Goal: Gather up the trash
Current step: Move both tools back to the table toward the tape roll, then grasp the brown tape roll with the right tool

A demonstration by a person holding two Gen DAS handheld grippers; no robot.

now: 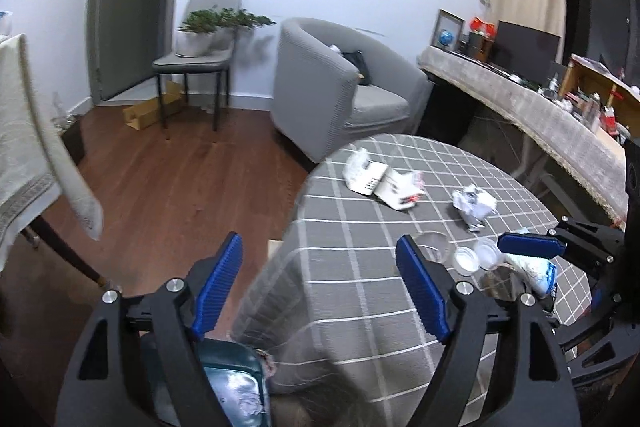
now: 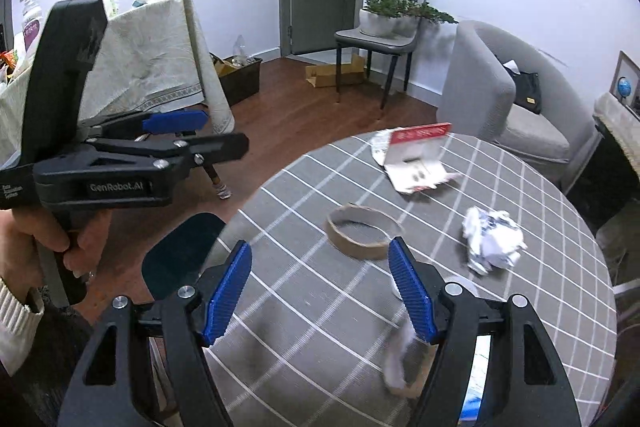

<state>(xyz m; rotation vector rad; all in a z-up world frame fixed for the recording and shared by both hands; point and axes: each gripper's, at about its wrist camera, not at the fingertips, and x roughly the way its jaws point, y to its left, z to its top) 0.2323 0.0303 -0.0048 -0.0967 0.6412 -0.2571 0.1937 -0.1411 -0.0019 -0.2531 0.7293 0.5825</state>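
Note:
A round table with a grey checked cloth carries the trash. On it lie a flattened white carton, a crumpled paper ball, a brown cardboard ring and clear plastic lids. My right gripper hangs open over the near part of the table. A blurred white scrap shows just inside its right finger; whether it touches is unclear. My left gripper is open and empty, beyond the table's left edge, above a teal bin.
A hand holds the left gripper. A grey armchair stands behind the table, and a chair with potted plants is by the door. A cardboard box lies on the wooden floor. A cream-clothed table is at the left.

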